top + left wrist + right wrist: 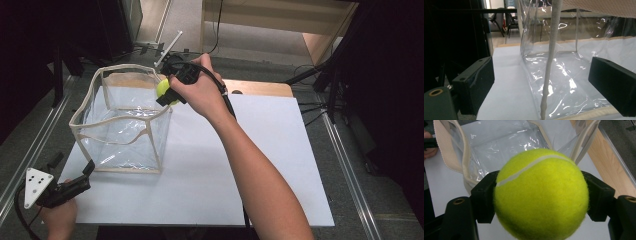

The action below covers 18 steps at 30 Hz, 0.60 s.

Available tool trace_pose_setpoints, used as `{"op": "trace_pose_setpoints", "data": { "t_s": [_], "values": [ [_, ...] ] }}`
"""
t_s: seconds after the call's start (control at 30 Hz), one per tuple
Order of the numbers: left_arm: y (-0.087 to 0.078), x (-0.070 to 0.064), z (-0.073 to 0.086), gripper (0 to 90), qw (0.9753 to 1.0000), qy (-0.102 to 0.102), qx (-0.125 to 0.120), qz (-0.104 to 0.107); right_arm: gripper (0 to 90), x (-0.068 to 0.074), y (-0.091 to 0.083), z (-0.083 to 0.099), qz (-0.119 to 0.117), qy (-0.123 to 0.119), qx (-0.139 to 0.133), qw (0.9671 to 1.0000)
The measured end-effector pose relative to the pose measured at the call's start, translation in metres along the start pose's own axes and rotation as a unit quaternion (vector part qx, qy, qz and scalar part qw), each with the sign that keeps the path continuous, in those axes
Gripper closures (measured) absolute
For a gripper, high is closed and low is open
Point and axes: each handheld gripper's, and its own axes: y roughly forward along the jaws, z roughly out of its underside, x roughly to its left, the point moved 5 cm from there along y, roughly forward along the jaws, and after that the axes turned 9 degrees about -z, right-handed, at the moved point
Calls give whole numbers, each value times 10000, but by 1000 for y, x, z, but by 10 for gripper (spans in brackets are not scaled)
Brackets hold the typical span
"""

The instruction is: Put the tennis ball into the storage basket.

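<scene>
Yellow-green felt: a tennis ball (pixel 541 195) sits clamped between the two black jaws of the right gripper (pixel 541 197), one jaw pressed on each side of it, its white seam curving across the upper face.
Right gripper grip: closed on the ball; in the high view the right gripper (pixel 169 92) shows the ball (pixel 163 89) at its tip, with the right hand (pixel 200 90) wrapped round the body behind it.
Just below and beyond the ball: a clear plastic bag (pixel 499 145) with cream fabric trim, its open mouth facing up toward the ball.
Ball against bag: in the high view the ball hangs at the bag's (pixel 122 120) far right top corner, at the rim; whether it touches the trim I cannot tell.
Under the bag: a white board (pixel 260 165) on the table, the bag standing upright on its left part.
Left gripper: the left gripper (pixel 541 82) has its jaws spread wide, holding nothing.
Between its jaws: the bag's near corner seam (pixel 551 57), a cream cord running upright, close but not pinched.
Left gripper placing: in the high view the left gripper (pixel 82 175) lies low at the bag's near left corner, the left hand (pixel 60 217) behind it, well apart from the right gripper.
</scene>
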Motion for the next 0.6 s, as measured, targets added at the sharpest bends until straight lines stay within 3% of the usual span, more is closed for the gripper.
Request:
{"op": "trace_pose_setpoints", "data": {
  "t_s": [0.6],
  "values": [
    [0,1,0,69,10000,7,3,7,240,4,16,-17,-77,-110,44,9999]
  ]
}}
